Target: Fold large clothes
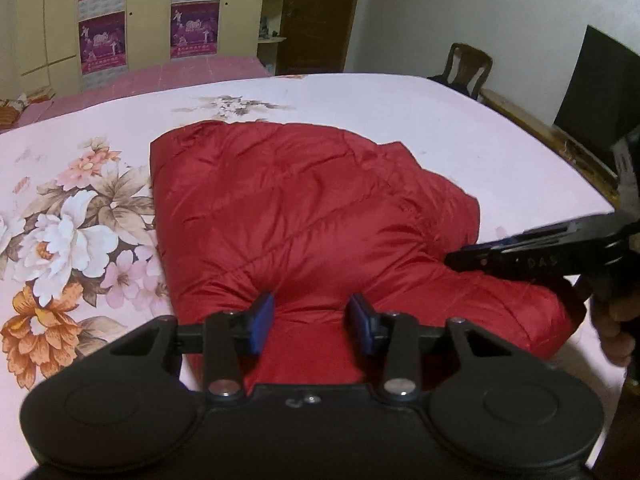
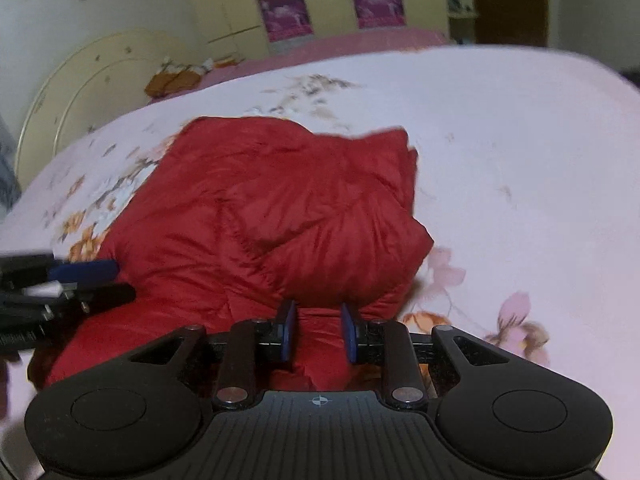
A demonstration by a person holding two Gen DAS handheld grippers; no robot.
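Note:
A red quilted jacket lies partly folded on a bed with a pink floral sheet. In the left wrist view my left gripper sits at the jacket's near edge. Its blue pads pinch a bulge of red fabric that puckers toward them. My right gripper comes in from the right, held by a hand. In the right wrist view the right gripper is shut on a bunched fold of the jacket. The left gripper shows at the left edge of that view.
A wooden chair and a dark screen stand beyond the bed's wooden side rail. A wardrobe with purple posters lines the far wall. A rounded headboard and an orange item are at the bed's far left.

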